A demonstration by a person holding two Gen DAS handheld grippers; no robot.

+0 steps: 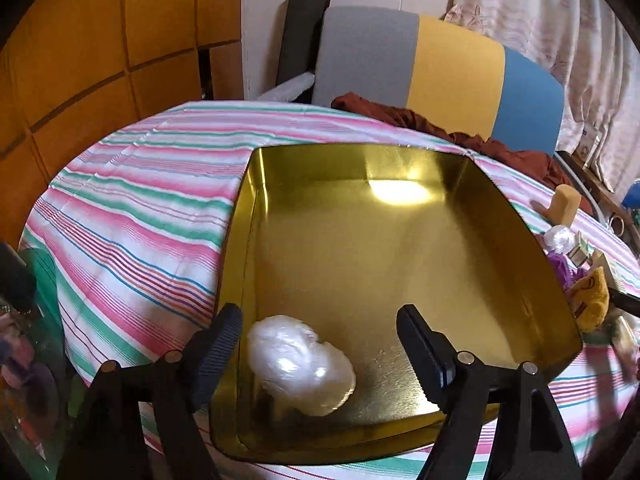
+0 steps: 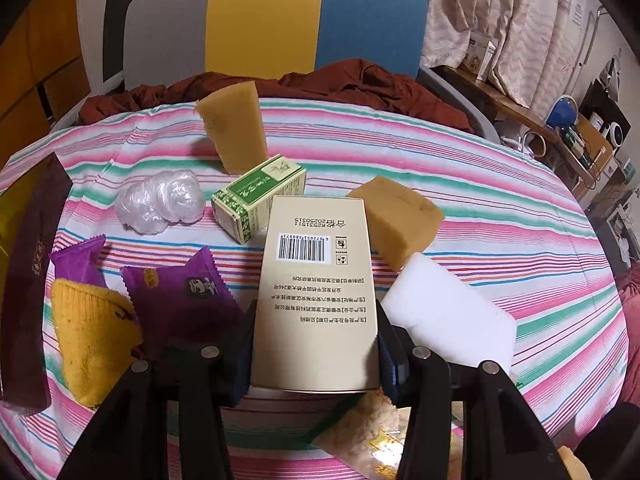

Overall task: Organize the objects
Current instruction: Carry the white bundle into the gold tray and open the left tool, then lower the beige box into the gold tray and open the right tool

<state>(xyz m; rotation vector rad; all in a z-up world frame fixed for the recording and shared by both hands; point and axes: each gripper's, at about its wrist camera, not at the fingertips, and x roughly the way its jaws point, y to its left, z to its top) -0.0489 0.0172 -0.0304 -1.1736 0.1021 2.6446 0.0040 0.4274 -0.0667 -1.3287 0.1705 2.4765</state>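
Striped table (image 1: 132, 208) with my gold tray (image 1: 360, 264), which so far contains one item only, a crumpled clear plastic ball (image 1: 300, 364) lying between the wide-open jaws of my left gripper (image 1: 320, 344), untouched by them. My right gripper (image 2: 316, 344) clamps a beige barcoded box (image 2: 316, 288) above the unsorted remainder: two tan sponges (image 2: 236, 132), white block (image 2: 452, 320), purple sachets (image 2: 180, 292), green carton (image 2: 260, 196), second plastic ball (image 2: 160, 204); I judge sorting barely begun.

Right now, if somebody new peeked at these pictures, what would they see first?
Probably the shiny gold tray on the striped tablecloth, with a white plastic ball lying in it between the open left gripper. Next, the tan box with a barcode, squeezed in the right gripper.
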